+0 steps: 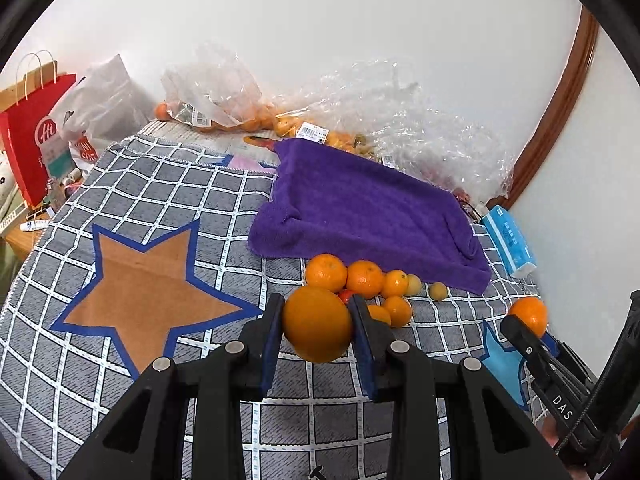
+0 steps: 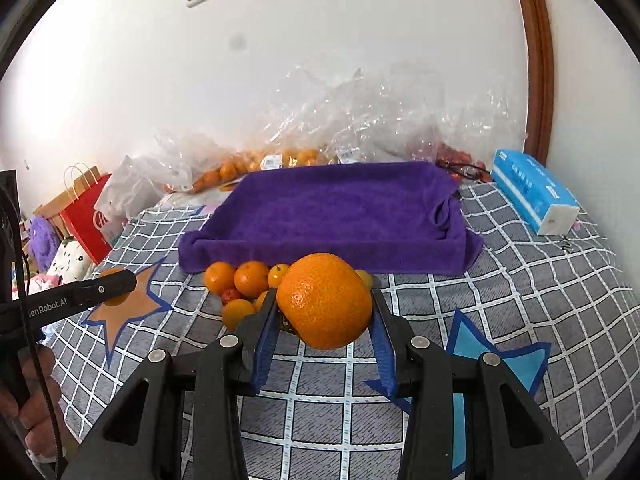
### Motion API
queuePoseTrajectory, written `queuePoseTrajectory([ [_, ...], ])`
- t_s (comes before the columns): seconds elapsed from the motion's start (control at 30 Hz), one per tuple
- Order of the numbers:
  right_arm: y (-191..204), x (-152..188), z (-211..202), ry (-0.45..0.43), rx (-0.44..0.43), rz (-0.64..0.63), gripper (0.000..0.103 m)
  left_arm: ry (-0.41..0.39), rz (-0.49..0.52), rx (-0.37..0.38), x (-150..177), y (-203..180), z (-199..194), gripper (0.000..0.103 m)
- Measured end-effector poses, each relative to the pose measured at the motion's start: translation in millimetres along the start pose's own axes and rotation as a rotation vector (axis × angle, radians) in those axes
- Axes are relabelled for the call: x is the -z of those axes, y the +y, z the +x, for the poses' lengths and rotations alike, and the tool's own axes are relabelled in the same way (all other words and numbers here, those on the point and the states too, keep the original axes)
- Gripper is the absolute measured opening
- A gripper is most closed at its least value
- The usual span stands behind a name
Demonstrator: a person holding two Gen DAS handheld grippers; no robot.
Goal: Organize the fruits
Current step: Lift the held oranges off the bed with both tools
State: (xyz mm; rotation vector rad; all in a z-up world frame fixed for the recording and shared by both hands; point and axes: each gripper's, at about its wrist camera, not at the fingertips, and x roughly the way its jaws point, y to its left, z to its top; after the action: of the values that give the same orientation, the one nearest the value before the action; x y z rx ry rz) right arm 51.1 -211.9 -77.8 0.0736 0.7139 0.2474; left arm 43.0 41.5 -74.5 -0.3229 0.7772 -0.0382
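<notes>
My left gripper (image 1: 318, 322) is shut on a smooth orange (image 1: 318, 326) and holds it above the checked cloth. My right gripper (image 2: 325, 306) is shut on a large bumpy orange (image 2: 324, 300); it shows at the right edge of the left wrist view (image 1: 528, 314). A cluster of small oranges (image 1: 362, 280) (image 2: 244, 278) and pale yellow fruits (image 1: 438, 291) lies on the cloth just in front of a purple towel-lined tray (image 1: 360, 204) (image 2: 340, 208), which holds no fruit that I can see.
Clear plastic bags of oranges (image 1: 248, 116) (image 2: 256, 164) lie against the wall behind the tray. A blue tissue pack (image 1: 508, 240) (image 2: 532, 192) lies right of the tray. A red paper bag (image 1: 32, 136) (image 2: 86, 216) stands at the far left.
</notes>
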Motion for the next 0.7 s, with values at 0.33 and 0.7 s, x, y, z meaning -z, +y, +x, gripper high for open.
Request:
queuePoseTrajectory([
  [0.33,2.0,1.1,-10.8,-0.017,0.001,0.012,0.043,0.005,0.02,0.006,2.8,-6.4,-5.0,0.031],
  [0.7,1.9,0.5,-9.0,-0.006,0.011,0.024,0.043,0.014,0.038,0.025,4.2,-16.1,-3.2,0.031],
])
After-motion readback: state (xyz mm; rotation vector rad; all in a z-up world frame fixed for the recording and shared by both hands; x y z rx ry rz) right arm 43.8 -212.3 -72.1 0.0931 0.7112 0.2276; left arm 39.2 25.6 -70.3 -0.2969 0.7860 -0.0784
